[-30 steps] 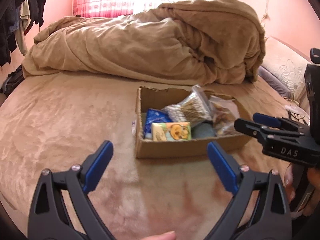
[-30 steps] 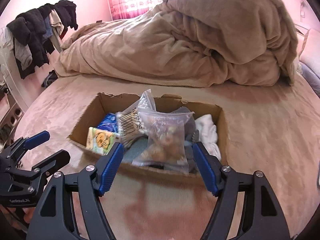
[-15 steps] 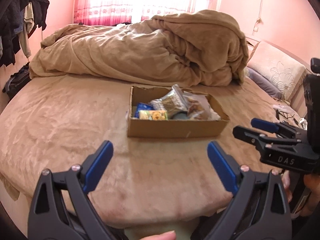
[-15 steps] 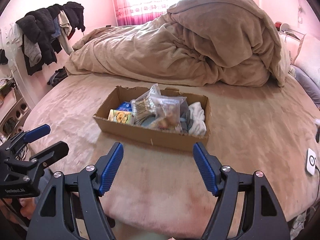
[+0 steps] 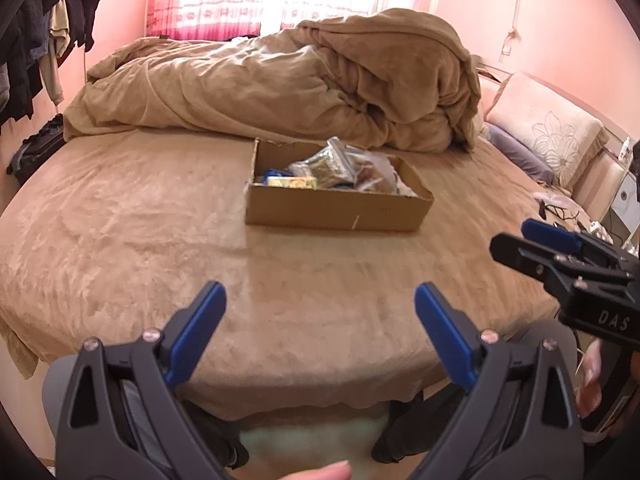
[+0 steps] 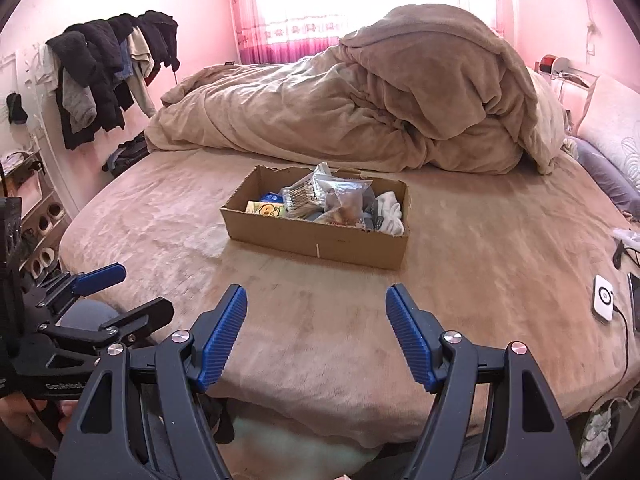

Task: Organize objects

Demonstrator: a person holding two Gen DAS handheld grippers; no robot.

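Box (image 6: 320,245) — set mid-bed (image 6: 480,272), filled with packets and white cloth (image 6: 390,212) | left tool (image 5: 320,312) — jaws spread wide, nothing held, kept well short of box | right tool (image 6: 316,312) — jaws spread wide, nothing held | duvet (image 6: 380,112) heaped behind box

Home bedroom. Large bed (image 6: 460,280) with tan plush cover, rumpled tan duvet (image 6: 380,108) heaped at far side, floral pillow (image 5: 548,136) by headboard. Clothes (image 6: 108,68) hang on wall hooks at left, pink curtained window (image 6: 360,4) behind, shoes (image 6: 44,256) on low rack.
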